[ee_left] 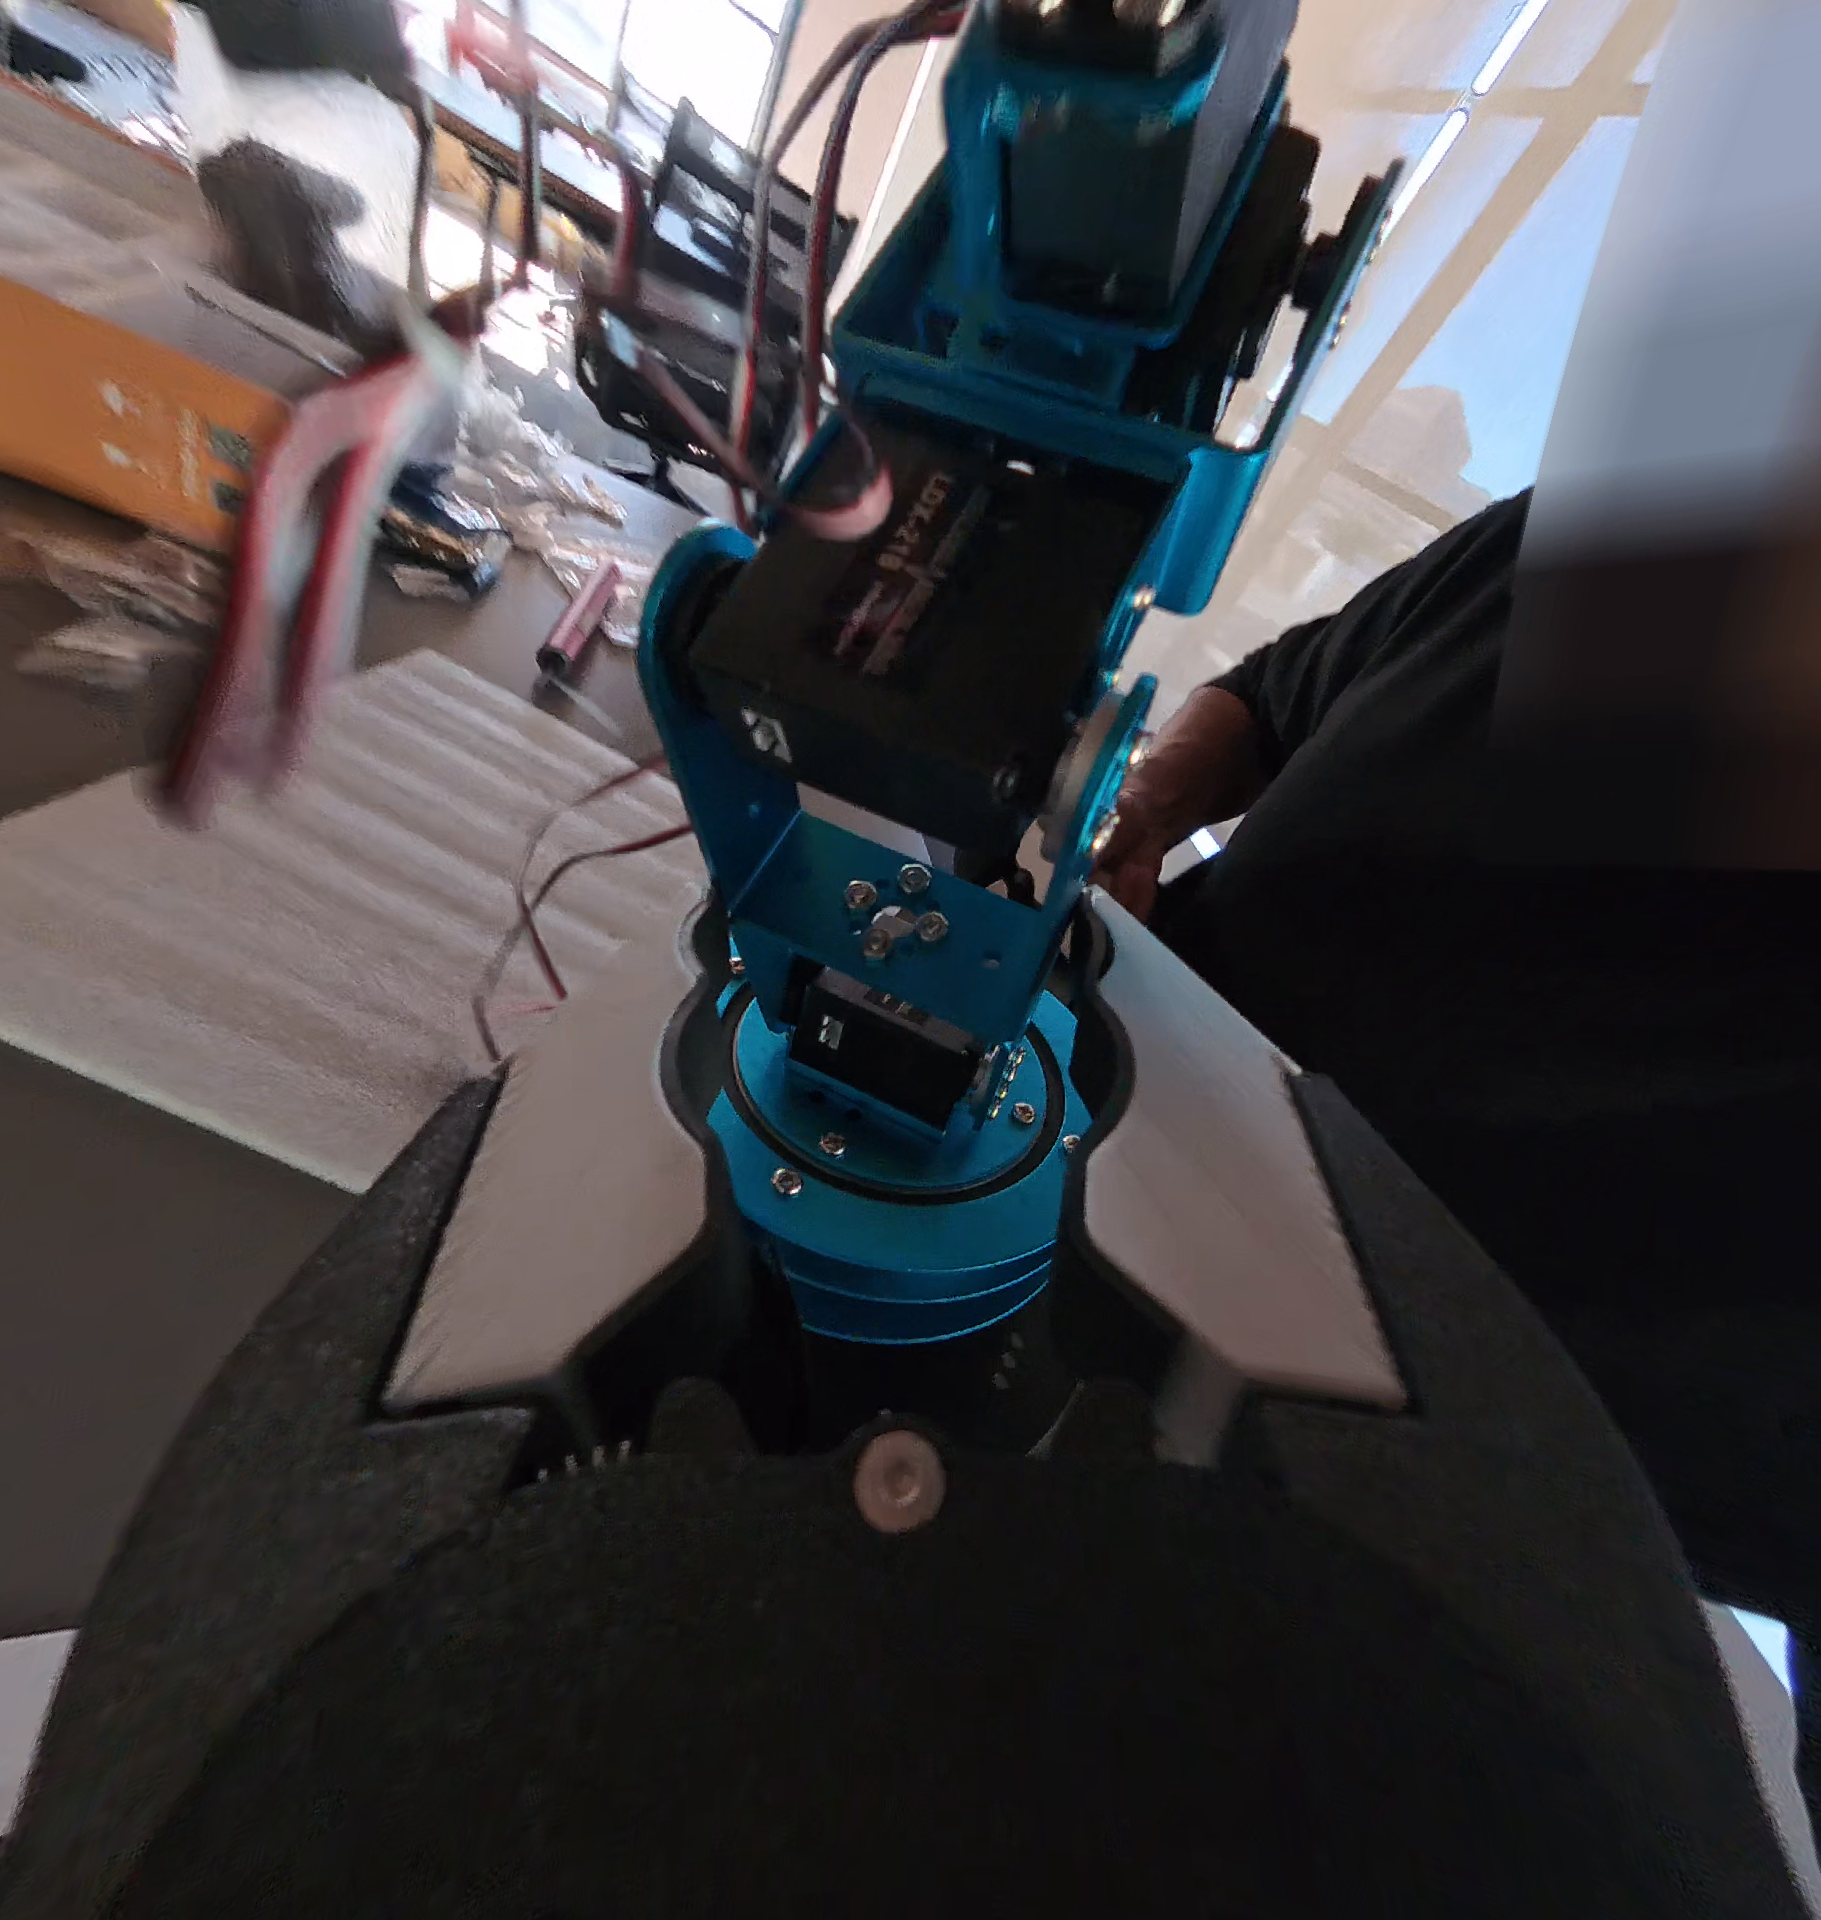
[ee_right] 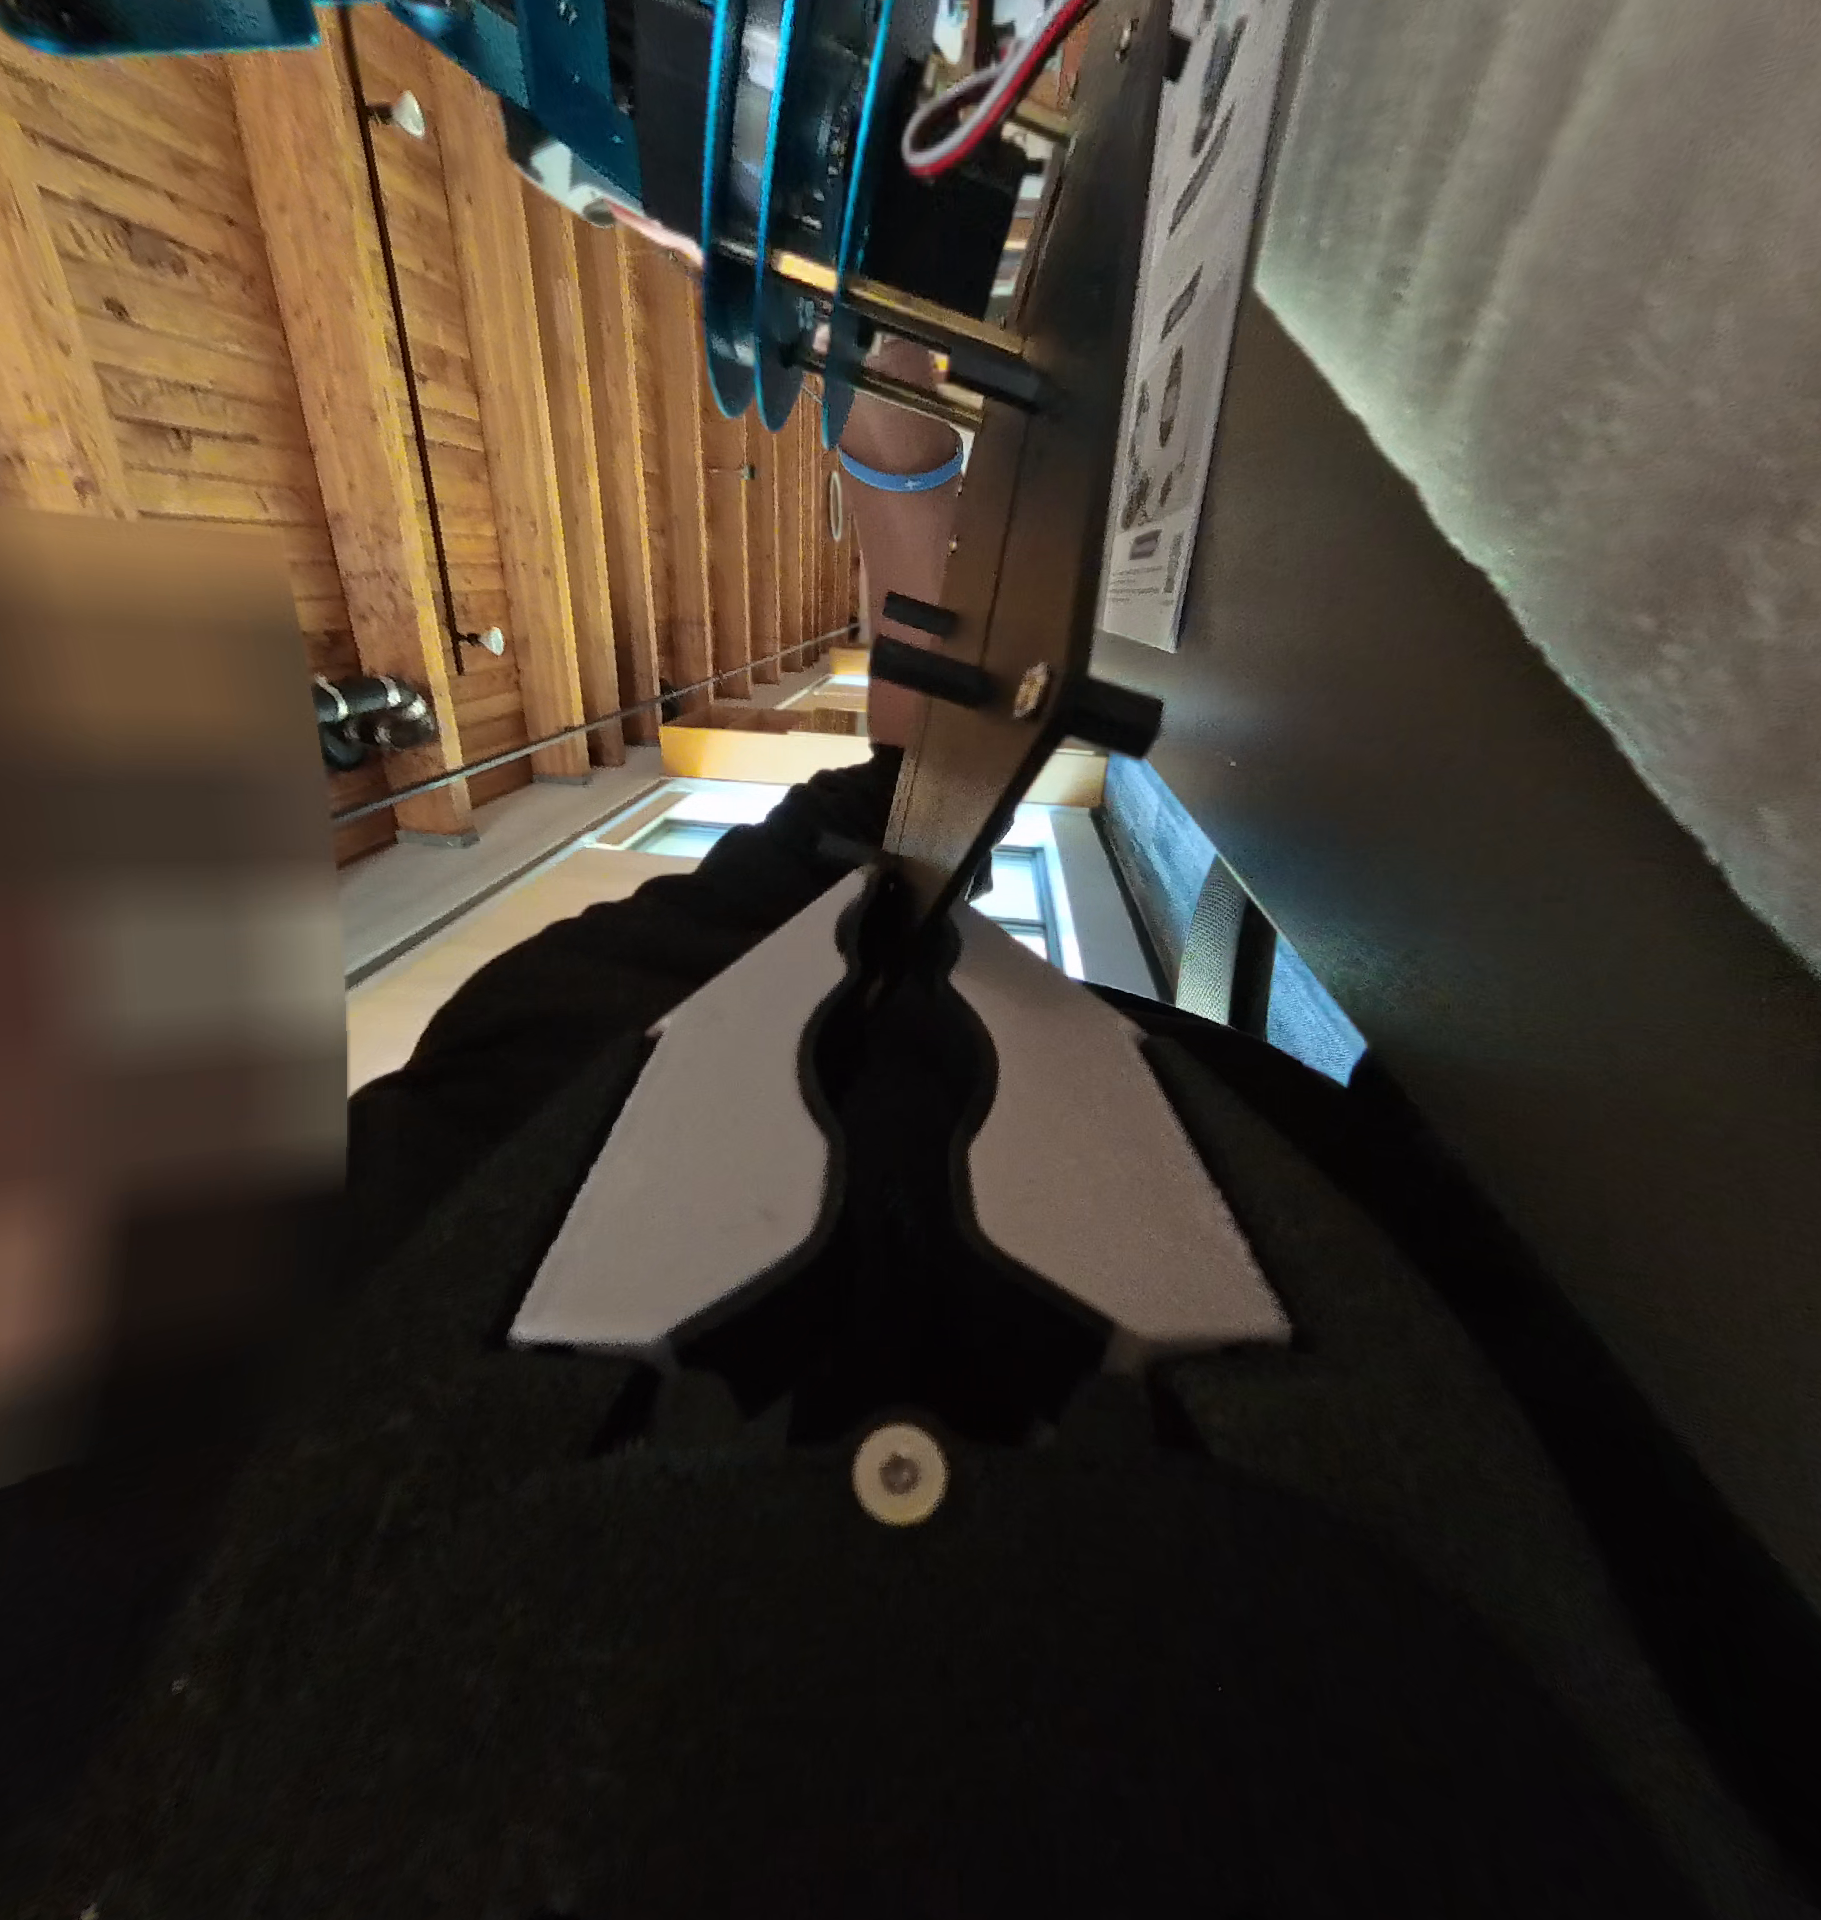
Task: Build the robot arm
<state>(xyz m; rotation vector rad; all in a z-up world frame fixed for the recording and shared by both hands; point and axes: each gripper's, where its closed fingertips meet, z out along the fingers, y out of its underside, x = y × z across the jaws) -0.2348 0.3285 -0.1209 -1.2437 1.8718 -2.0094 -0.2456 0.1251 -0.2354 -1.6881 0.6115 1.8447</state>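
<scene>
Wooden beams [ee_right: 262,312] appear only in the right view, where the right gripper [ee_right: 901,904] pinches a black base plate [ee_right: 999,623]; left gripper [ee_left: 901,997] clamps the blue robot arm's [ee_left: 947,623] round base above the tabletop [ee_left: 106,1299].

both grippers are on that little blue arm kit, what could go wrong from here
1. The left hand-held gripper clamps only the round blue base of the small robot arm; the tall servo stack above leans, so it could twist in the grip.
2. Loose servo wires trail over the white foam sheet and could snag.
3. The right hand-held gripper pinches just the thin edge of the black base plate, a grip that may slip.
</scene>
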